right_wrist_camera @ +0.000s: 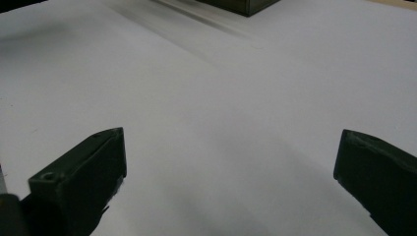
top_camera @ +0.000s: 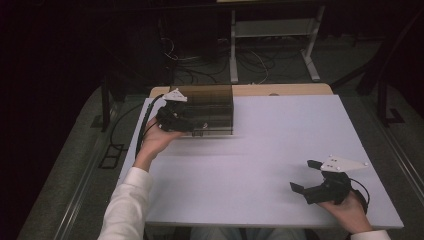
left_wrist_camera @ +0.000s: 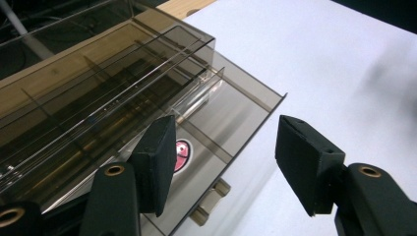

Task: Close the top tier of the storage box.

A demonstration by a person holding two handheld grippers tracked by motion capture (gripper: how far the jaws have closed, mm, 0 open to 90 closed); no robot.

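Item one, far left: my left gripper (top_camera: 192,125) stood at the front left corner of a smoked clear plastic drawer box (top_camera: 212,102), jaws roughly half apart and holding nothing. The box sat at the far left of the white surface (top_camera: 280,150), by its back edge. In the left gripper view one jaw hung over the drawer (left_wrist_camera: 231,123), which stood pulled out, and the other over the bare surface beside it. Thin clear dividers split the box into long compartments; I could not tell what lay in them. A small round red and white sticker (left_wrist_camera: 181,153) showed on the drawer floor; its print was too small to read.

Item two, near right: my right gripper (top_camera: 306,175) hung low over the surface, well apart from the box, jaws wide and holding nothing.

Beyond the surface: dark floor, cables (top_camera: 200,65) and a white frame stand (top_camera: 272,35).
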